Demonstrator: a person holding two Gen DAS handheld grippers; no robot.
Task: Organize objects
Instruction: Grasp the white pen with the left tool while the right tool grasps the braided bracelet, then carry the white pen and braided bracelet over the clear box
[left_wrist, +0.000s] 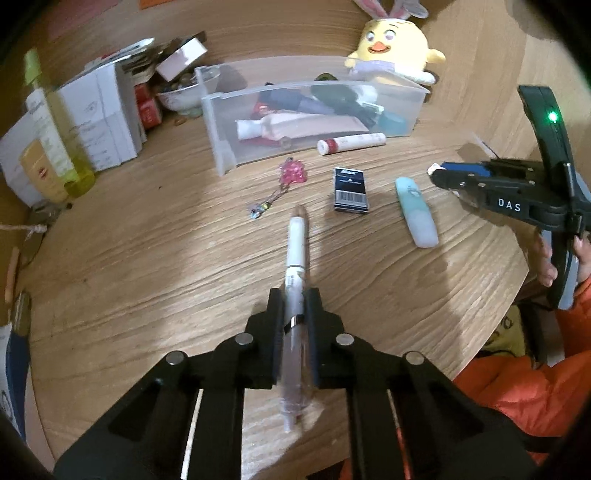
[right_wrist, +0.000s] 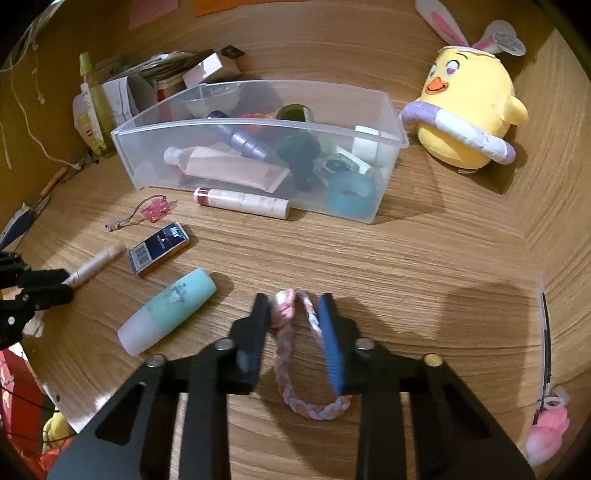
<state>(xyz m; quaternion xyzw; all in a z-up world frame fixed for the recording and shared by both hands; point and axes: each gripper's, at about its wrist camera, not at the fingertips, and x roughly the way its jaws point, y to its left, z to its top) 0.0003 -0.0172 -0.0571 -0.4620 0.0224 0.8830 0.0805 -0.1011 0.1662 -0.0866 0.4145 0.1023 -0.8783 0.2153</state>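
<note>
Readable text: "DAS" on the right gripper (left_wrist: 443, 177) body, "Max" on the one dark blue barcode box (left_wrist: 351, 189). Clear plastic bin (right_wrist: 125, 147) holds a pink tube (right_wrist: 229, 168), a teal tape ring (right_wrist: 351, 195) & other misc items; 1 white-and-red tube (right_wrist: 242, 199) lies just outside its front wall. Left gripper (left_wrist: 294, 299) pinched tight on 1 white pen (left_wrist: 295, 258) over the table; right gripper jaws wide apart w/ the braided pink band (right_wrist: 291, 369) between them, grip on it can't tell; 1 mint bottle (right_wrist: 168, 310) lies left of it.
</note>
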